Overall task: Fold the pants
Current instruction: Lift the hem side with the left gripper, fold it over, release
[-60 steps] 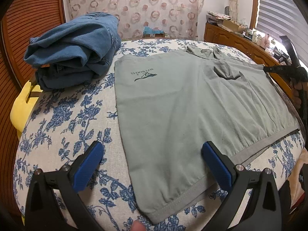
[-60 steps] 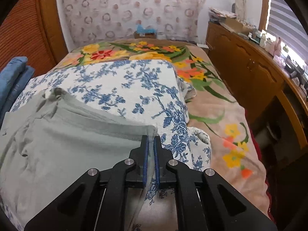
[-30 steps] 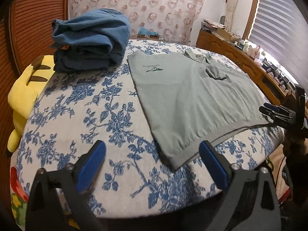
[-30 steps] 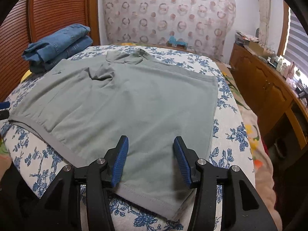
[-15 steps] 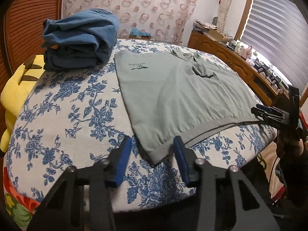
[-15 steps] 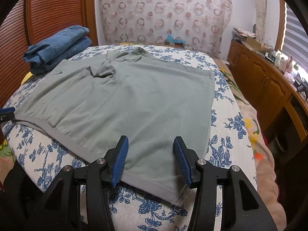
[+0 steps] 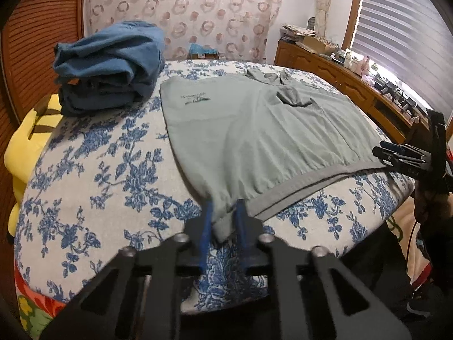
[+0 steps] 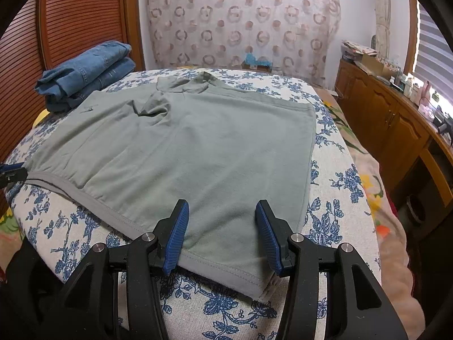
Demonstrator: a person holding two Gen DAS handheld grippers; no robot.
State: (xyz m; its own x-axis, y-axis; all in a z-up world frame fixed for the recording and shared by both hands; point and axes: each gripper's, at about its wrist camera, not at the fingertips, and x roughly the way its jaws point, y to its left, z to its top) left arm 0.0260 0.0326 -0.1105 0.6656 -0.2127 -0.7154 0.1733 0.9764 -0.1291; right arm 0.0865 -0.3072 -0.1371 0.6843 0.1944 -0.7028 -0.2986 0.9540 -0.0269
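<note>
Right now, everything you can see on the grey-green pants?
The grey-green pants look like soft knit, lying flat on the floral bedspread, with a banded hem along the near edge and a small dark logo near the folded jeans. Some fabric is bunched at the far end. The left gripper has just closed on a near corner; the right gripper is open over the other.

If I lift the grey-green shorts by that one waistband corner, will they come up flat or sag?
Probably sag: the shorts already pucker where the left gripper, jaws just closed, pinches the waistband corner. They look thin and light, so likely easy to drag. The open right gripper could take the other corner.
</note>
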